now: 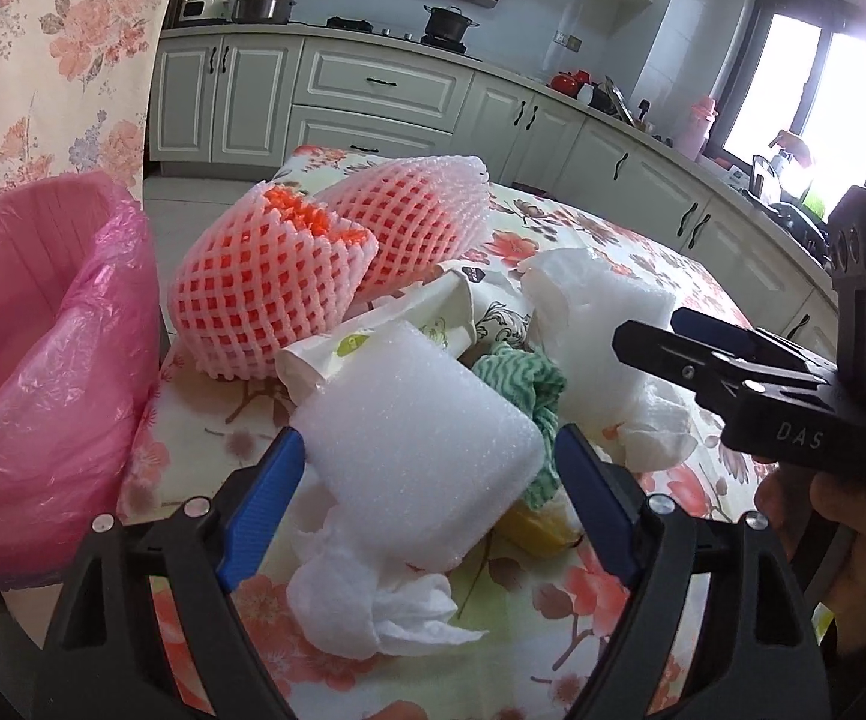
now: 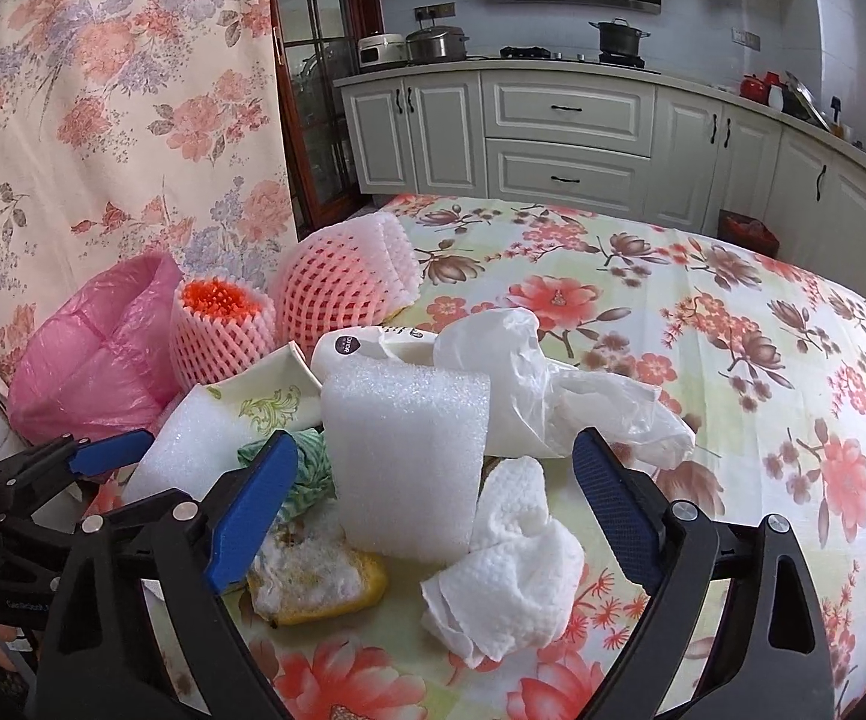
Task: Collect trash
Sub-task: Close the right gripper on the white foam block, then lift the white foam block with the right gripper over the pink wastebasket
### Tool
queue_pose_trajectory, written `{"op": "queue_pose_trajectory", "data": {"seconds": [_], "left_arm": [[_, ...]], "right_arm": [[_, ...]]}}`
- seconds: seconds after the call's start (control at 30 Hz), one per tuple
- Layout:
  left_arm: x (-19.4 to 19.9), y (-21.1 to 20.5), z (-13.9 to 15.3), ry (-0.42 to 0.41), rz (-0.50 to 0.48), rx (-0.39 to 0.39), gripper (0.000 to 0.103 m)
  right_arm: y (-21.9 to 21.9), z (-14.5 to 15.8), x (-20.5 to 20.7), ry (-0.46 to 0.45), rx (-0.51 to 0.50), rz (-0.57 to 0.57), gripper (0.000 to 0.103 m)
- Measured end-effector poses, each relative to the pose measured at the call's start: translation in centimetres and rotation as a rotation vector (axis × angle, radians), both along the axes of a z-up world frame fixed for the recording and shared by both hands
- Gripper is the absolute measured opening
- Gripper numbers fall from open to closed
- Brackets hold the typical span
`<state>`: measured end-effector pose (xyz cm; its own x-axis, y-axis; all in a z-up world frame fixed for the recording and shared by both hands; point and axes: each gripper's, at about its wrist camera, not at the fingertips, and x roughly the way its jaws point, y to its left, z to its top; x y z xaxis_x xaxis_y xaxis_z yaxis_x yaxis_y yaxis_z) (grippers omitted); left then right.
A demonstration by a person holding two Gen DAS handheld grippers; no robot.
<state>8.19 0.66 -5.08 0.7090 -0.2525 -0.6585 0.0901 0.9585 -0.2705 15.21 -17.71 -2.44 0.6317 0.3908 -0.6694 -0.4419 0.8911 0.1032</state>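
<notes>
Straddling foam now: our left gripper (image 1: 429, 468) open around foam block (image 1: 420, 450), no pad contact; right gripper (image 2: 436, 486) open around foam sheet (image 2: 408, 456).

A heap of trash lies on the floral tablecloth: two pink foam fruit nets (image 2: 222, 330) far left, crushed paper cups (image 2: 264, 399), two white foam blocks (image 2: 408, 456), a crumpled plastic bag (image 2: 553, 384), paper towel (image 2: 511, 558) and yellow peel (image 2: 318, 582) nearest. A pink-lined bin (image 1: 36, 360) stands left.

Foam block (image 1: 414, 420) before net sleeves (image 1: 270, 294), bin (image 1: 42, 360) left.
</notes>
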Motion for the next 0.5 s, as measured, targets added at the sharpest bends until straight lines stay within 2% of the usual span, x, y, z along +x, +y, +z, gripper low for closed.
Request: {"op": "queue_pose_trajectory", "data": {"seconds": [0.07, 0.1, 0.2, 0.27, 0.33, 0.5], "left_arm": [[0.22, -0.09, -0.07, 0.001, -0.002, -0.002, 0.081], [0.45, 0.03, -0.12, 0.004, -0.004, -0.002, 0.077], [0.58, 0.25, -0.04, 0.005, -0.007, -0.007, 0.076], [0.59, 0.26, 0.03, 0.006, -0.008, -0.01, 0.076], [0.52, 0.32, 0.06, 0.007, -0.006, -0.017, 0.075], [0.32, 0.38, 0.38, -0.003, -0.004, -0.018, 0.075]], "right_arm": [[0.17, -0.09, 0.27, 0.007, -0.003, 0.005, 0.08], [0.31, -0.16, 0.42, 0.011, -0.005, 0.007, 0.079], [0.55, -0.47, 0.73, 0.023, -0.014, 0.015, 0.072], [0.72, -0.71, 0.76, 0.032, -0.02, 0.026, 0.06], [0.84, -0.95, 0.69, 0.04, -0.025, 0.036, 0.052], [0.47, -0.79, 0.1, 0.031, -0.01, 0.028, 0.052]]}}
